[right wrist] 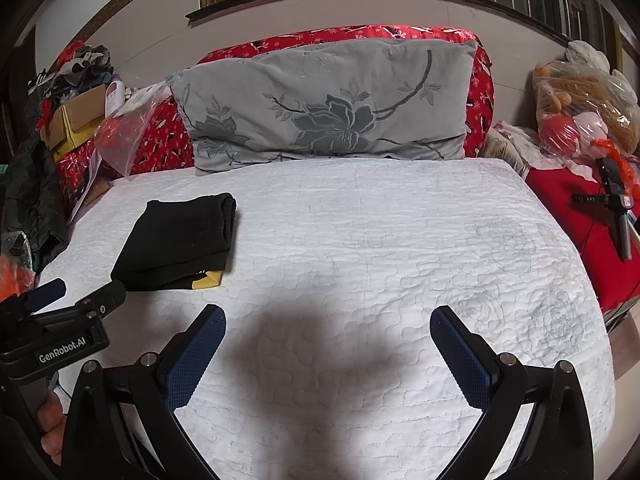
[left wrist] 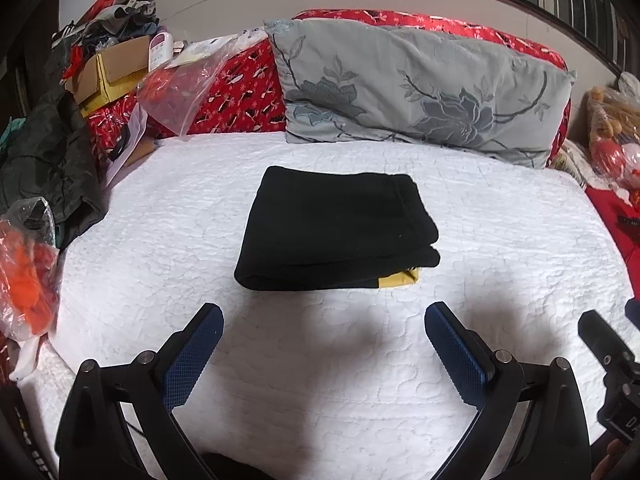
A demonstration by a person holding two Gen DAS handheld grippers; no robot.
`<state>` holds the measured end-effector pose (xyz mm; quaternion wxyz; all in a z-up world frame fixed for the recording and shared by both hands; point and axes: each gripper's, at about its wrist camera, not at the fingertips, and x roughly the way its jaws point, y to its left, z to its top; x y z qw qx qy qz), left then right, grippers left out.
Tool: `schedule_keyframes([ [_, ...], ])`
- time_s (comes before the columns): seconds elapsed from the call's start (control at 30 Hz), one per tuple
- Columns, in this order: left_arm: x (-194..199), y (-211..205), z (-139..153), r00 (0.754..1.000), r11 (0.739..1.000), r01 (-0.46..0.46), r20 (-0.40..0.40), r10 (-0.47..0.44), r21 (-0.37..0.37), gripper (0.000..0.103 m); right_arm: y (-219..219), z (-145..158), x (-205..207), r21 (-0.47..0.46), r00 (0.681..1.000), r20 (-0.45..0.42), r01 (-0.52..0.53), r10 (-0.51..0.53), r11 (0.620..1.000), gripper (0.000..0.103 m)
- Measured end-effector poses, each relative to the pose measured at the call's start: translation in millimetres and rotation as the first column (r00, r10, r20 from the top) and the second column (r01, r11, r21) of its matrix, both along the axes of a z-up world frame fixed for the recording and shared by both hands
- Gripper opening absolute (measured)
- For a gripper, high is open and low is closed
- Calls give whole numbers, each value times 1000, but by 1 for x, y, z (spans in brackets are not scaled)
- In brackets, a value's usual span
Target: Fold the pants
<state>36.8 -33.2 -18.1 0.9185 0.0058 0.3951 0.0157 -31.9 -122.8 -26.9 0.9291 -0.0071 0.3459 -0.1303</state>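
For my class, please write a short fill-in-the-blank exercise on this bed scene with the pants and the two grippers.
1. The black pants lie ______ into a compact stack on the white quilt.
2. Both the left gripper and the right gripper are ______ and hold nothing.
3. At the stack's near corner a patch of ______ fabric peeks out.
4. The grey pillow bears a ______ pattern.

Missing words: folded; open; yellow; floral

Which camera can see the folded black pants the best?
The left wrist view: the folded black pants lie in the middle, straight ahead of the open left gripper. The right wrist view shows them off to the left side, smaller and at an angle.
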Motion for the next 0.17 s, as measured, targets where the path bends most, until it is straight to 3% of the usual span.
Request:
schedule_keyframes([
  [0.17,-2,1,3,1000,1000,-4,1,4,-22,102,-1,-1,-1,1,1000,0,5,-5,1000,103],
])
